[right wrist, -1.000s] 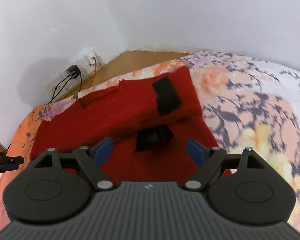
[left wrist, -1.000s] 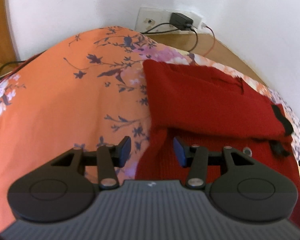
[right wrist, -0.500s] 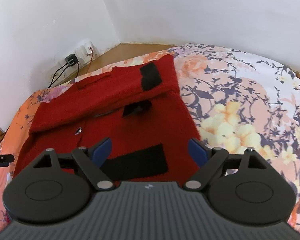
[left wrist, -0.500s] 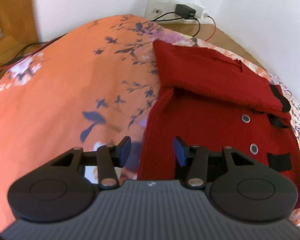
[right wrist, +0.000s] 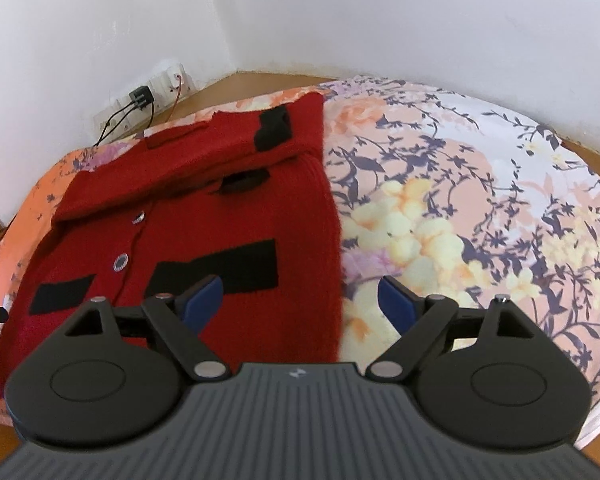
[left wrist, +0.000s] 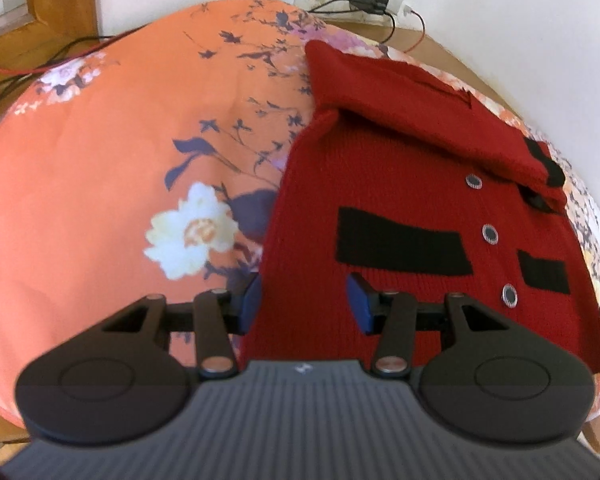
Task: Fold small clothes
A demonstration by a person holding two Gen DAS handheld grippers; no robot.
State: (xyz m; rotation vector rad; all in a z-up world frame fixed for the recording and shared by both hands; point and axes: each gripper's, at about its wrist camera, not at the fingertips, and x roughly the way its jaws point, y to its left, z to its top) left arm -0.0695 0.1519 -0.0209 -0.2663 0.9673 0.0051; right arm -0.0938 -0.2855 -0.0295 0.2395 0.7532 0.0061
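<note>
On the floral bedspread (left wrist: 100, 168) lies the red knitted cardigan (left wrist: 400, 200), and everything else is placed by it. Its top part is folded down over the body, so a thick red flap with a black cuff (right wrist: 274, 128) crosses the end of the cardigan nearest the wall socket (right wrist: 140, 98), where a black plug and thin cables hang just beyond the bed's edge. Below that flap the front of the cardigan is spread flat, showing a row of round buttons (left wrist: 490, 234) down the middle and two black rectangular pocket bands (left wrist: 400, 246), one on each side of the buttons. The left gripper (left wrist: 304, 306) hangs over the cardigan's left side edge near the hem; its jaws stand partly apart, one blue pad outside the knit's edge over the orange sheet and the other over the red knit, and neither pad presses the fabric, so nothing is held. The right gripper (right wrist: 300, 302) hangs over the cardigan's opposite side edge, also toward the hem end; its jaws are spread wide, with one pad above the black pocket band and the other out over the pale flowers of the bedspread, and the red edge runs between them without being pinched. From the right wrist view, a small dark tip of the left gripper shows just off the cardigan's far side.
</note>
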